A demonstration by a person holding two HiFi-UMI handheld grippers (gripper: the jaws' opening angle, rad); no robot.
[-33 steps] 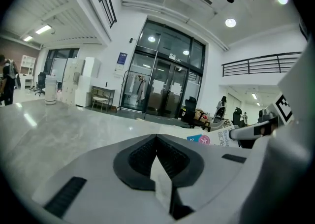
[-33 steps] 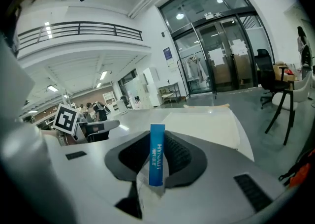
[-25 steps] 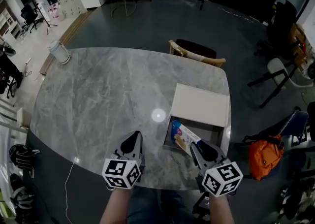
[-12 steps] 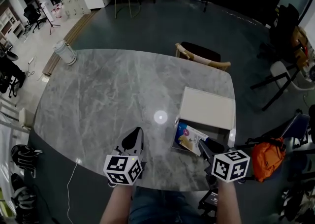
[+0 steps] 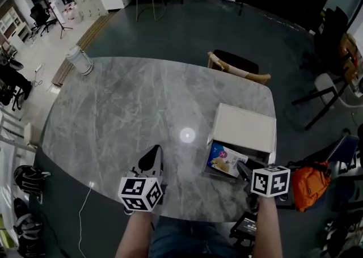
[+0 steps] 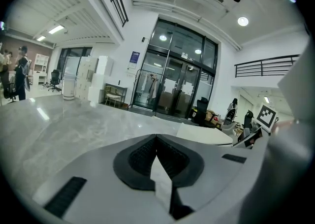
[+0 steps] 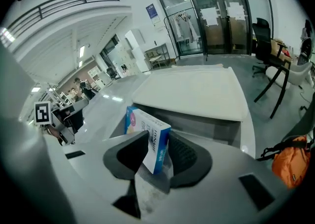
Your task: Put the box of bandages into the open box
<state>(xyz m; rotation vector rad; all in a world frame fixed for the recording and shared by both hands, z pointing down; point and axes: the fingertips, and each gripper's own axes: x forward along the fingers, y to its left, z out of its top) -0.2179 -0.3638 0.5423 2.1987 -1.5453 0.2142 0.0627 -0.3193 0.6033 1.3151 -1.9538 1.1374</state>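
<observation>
Right gripper (image 5: 245, 167): its jaws had just been opening, slack around the box of bandages (image 5: 227, 159), which stood between them.
Box of bandages: leaned tilted inside the open box (image 5: 244, 128), by the table's (image 5: 125, 115) right edge.
Left gripper (image 5: 152, 157): clenched on nothing, above the table.

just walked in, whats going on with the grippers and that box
A person holds a gripper in each hand at a marble table. The right gripper has the box of bandages down inside the open box; its jaws have just been opening with it between them, so it looks like a release. The left gripper is shut and empty over the table.
</observation>
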